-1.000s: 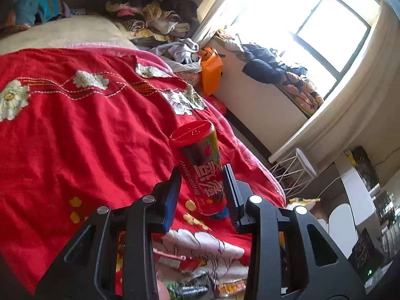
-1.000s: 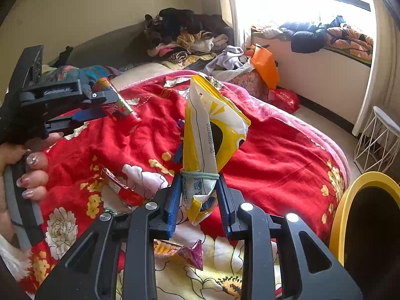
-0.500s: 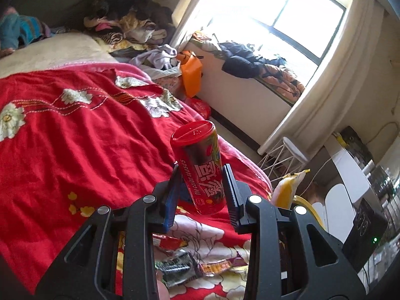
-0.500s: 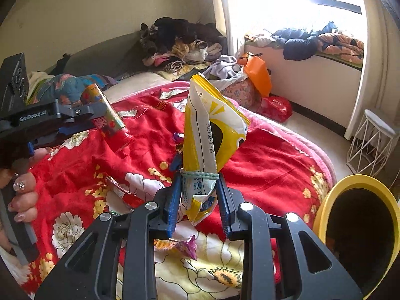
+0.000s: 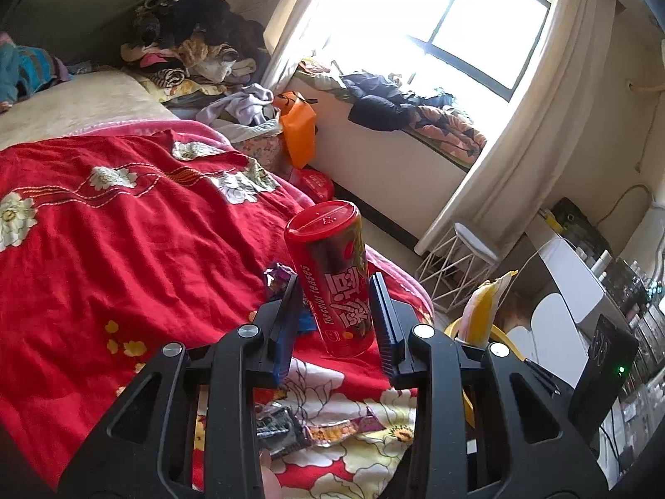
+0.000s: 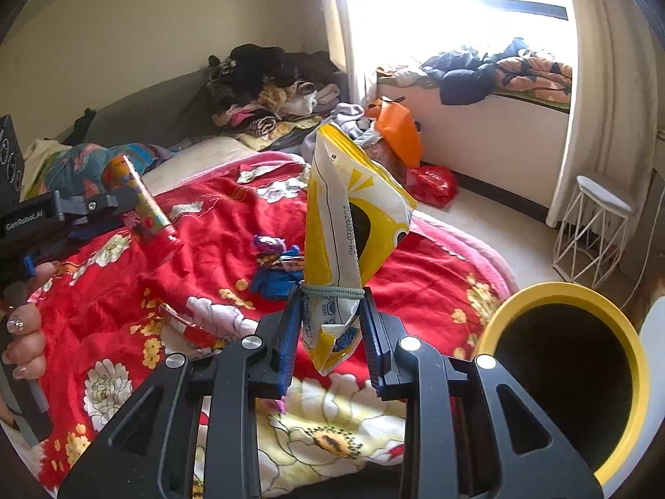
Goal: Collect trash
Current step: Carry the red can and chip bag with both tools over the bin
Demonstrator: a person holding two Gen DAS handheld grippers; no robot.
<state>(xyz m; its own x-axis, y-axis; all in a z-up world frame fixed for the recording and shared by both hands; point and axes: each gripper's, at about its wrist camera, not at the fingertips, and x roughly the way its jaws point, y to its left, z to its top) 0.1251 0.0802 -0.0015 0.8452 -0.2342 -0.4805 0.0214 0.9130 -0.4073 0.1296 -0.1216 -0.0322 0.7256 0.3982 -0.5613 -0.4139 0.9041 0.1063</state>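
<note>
My left gripper [image 5: 334, 324] is shut on a red candy tube [image 5: 332, 274] with a red lid and holds it above the red bed cover [image 5: 124, 249]. It also shows at the left of the right wrist view [image 6: 141, 203]. My right gripper [image 6: 330, 332] is shut on a yellow and white snack bag [image 6: 349, 228] held upright over the bed. The yellow-rimmed trash bin [image 6: 573, 378] stands to its right, beside the bed. More wrappers [image 6: 276, 262] lie on the cover, and several [image 5: 299, 428] show under my left gripper.
A pile of clothes [image 6: 270, 87] lies at the head of the bed. An orange bag [image 6: 395, 133] and a red bag [image 6: 432, 183] sit on the floor by the window ledge. A white wire stool [image 6: 594, 224] stands near the curtain. A desk with devices [image 5: 598, 324] is at the right.
Both grippers have swung right toward the bin with their items still held. The bin now fills more of the right wrist view, and the snack bag tip appears in the left wrist view.
</note>
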